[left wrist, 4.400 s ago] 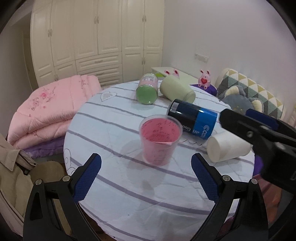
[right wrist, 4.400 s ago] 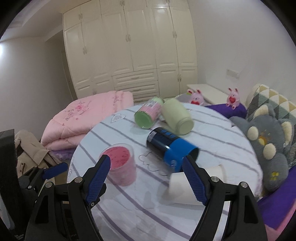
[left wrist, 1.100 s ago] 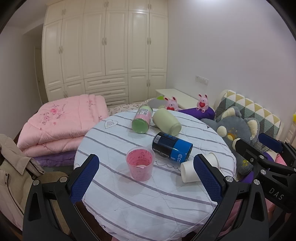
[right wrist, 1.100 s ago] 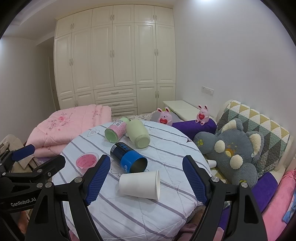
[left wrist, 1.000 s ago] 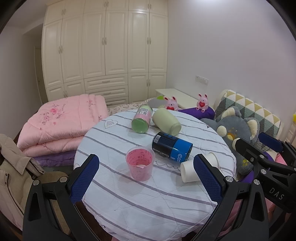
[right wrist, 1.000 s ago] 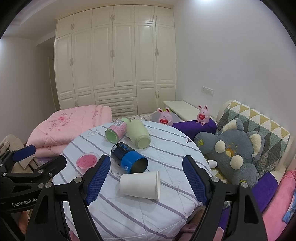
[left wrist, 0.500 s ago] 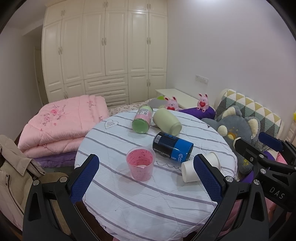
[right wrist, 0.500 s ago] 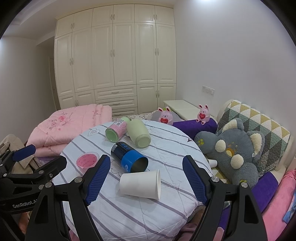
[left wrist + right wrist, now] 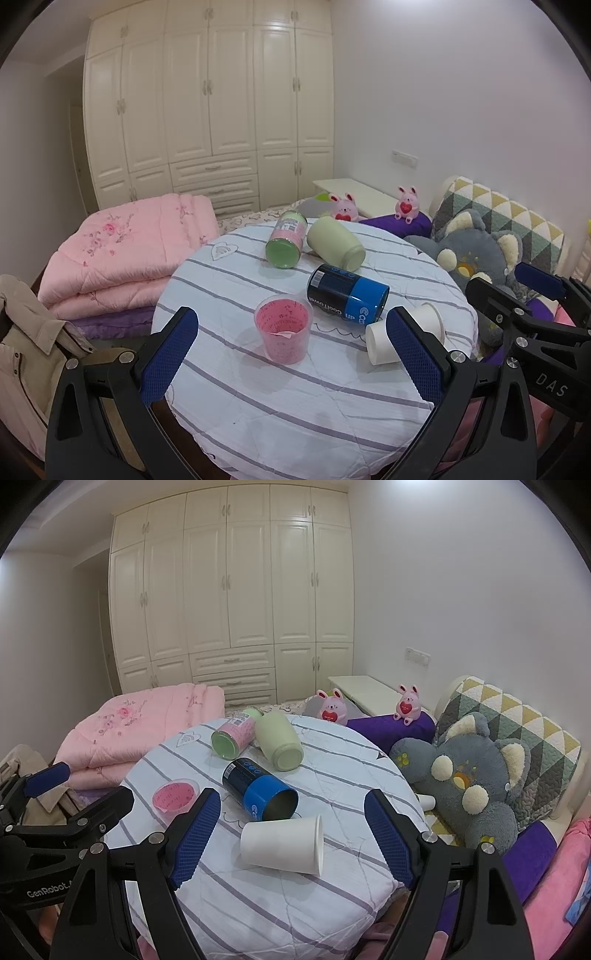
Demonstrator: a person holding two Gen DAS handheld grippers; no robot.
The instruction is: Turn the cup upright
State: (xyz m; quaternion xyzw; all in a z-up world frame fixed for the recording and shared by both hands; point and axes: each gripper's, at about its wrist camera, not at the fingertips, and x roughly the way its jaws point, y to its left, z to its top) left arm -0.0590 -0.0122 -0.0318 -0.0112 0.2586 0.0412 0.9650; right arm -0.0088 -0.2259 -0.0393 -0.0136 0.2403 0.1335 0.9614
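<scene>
A round table (image 9: 295, 398) with a striped white cloth holds several cups. A pink plastic cup (image 9: 283, 334) (image 9: 175, 799) stands upright. A blue and black can-shaped cup (image 9: 347, 294) (image 9: 260, 790), a white paper cup (image 9: 384, 341) (image 9: 282, 845), a pale green cup (image 9: 336, 243) (image 9: 279, 742) and a pink-green cup (image 9: 286, 240) (image 9: 232, 736) lie on their sides. My left gripper (image 9: 291, 358) is open and empty, back from the pink cup. My right gripper (image 9: 291, 836) is open and empty, back from the paper cup.
A folded pink quilt (image 9: 125, 247) lies left of the table. A grey plush toy (image 9: 469, 779) and a patterned cushion (image 9: 517, 716) sit to the right. Two small pink bunnies (image 9: 332, 710) and a wardrobe (image 9: 229, 602) are behind. A beige coat (image 9: 26, 343) is at the left.
Since 4.4 s ago both grippers have pulled back from the table, leaving the blue cup lying on its side. Over the last second almost nothing has moved.
</scene>
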